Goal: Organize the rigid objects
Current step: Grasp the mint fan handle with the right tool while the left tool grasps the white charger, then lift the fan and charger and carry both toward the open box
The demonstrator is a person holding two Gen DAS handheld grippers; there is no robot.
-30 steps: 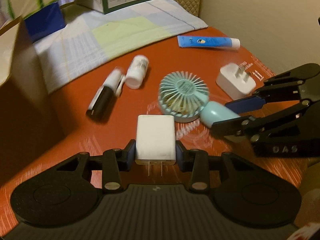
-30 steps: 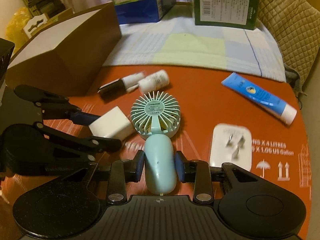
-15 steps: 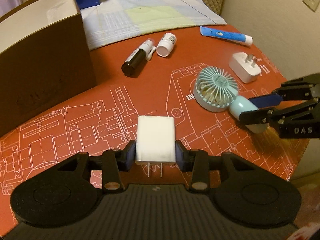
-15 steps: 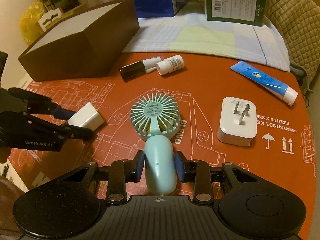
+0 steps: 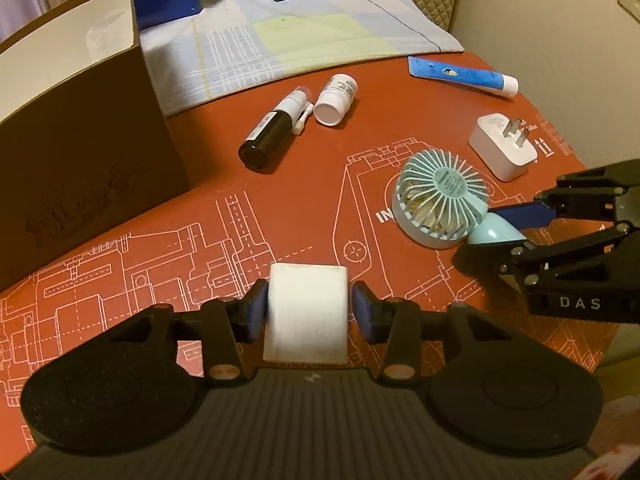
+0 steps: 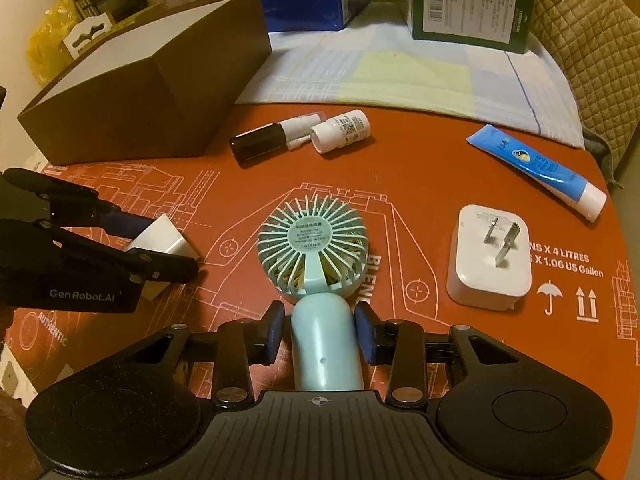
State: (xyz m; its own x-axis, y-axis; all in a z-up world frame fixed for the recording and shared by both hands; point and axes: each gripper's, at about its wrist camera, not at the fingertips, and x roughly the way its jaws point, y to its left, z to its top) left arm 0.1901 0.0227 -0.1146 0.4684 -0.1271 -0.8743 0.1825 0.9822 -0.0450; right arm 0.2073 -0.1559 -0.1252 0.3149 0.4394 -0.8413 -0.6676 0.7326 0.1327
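Charger block (image 5: 306,312) sits between the left tongs (image 5: 306,312), whose jaws are easing apart; a sliver of gap shows on the right pad, and the prongs seen a second ago are now hidden under the tongs' body. Right tongs (image 6: 320,330) are spreading too, pads just off the mint fan (image 6: 316,248) handle, which they pinched tight before. Both rest on the red bench (image 5: 304,184). Beyond the left tongs: brown box (image 5: 80,152) (cut off at the frame edge), dark bottle (image 5: 272,136), white bottle (image 5: 336,94). The bottles' label print is too small to make out.
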